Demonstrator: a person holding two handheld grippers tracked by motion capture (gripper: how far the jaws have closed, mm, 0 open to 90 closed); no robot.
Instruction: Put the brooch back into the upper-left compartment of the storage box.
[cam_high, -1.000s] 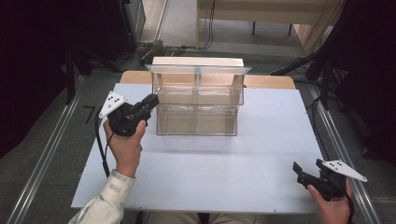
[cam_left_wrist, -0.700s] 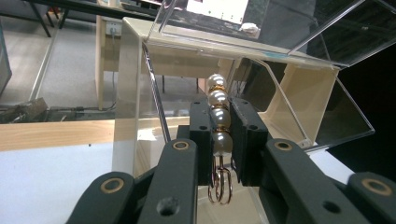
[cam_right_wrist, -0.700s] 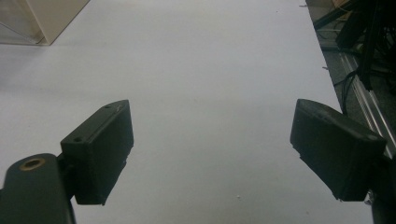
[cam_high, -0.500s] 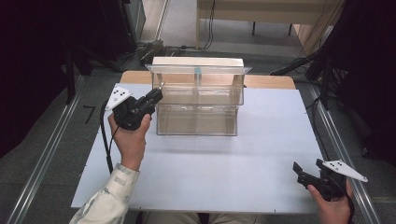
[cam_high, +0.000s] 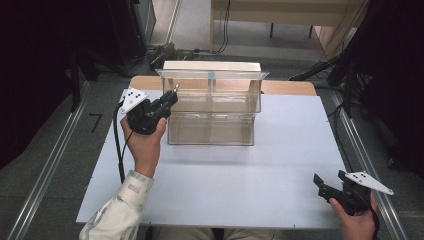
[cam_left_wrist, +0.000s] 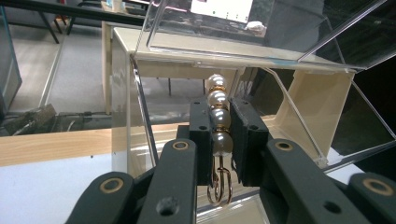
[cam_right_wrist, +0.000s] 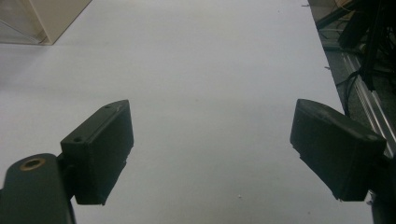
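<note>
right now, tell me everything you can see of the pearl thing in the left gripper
The pearl piece is a short row of four glossy cream-white beads with thin gold spacers between them, ending below in a gold wire hook or clasp. It stands roughly upright, pinched between the left gripper's two black jaws, its top two beads rising above them and the clasp hanging beneath. It is held in the air just in front of the clear plastic box, near its open top edge, not touching it.
</note>
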